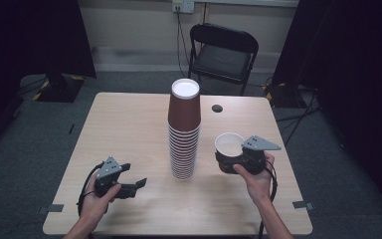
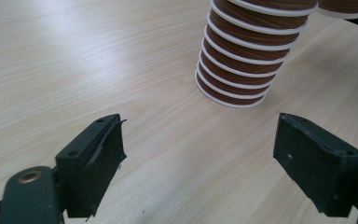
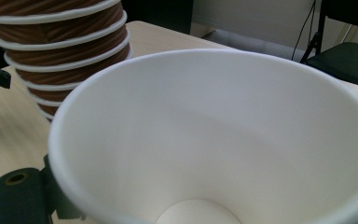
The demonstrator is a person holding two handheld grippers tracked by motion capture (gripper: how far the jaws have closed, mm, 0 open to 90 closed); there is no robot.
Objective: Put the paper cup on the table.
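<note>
A tall upside-down stack of brown paper cups (image 1: 184, 130) stands at the middle of the wooden table (image 1: 129, 124). To its right my right gripper (image 1: 229, 160) is shut on a single brown cup (image 1: 229, 149), mouth up, white inside (image 3: 223, 140), held close beside the stack (image 3: 56, 51). My left gripper (image 1: 137, 186) rests low near the table's front left, open, with nothing between its jaws. In the left gripper view the stack's base (image 2: 242, 60) lies ahead and to the right of the left gripper (image 2: 198, 154).
A black folding chair (image 1: 222, 52) stands behind the table's far edge. A small dark round hole (image 1: 217, 108) sits in the tabletop at the far right. Dark curtains flank the room, and cables run on the floor at the right.
</note>
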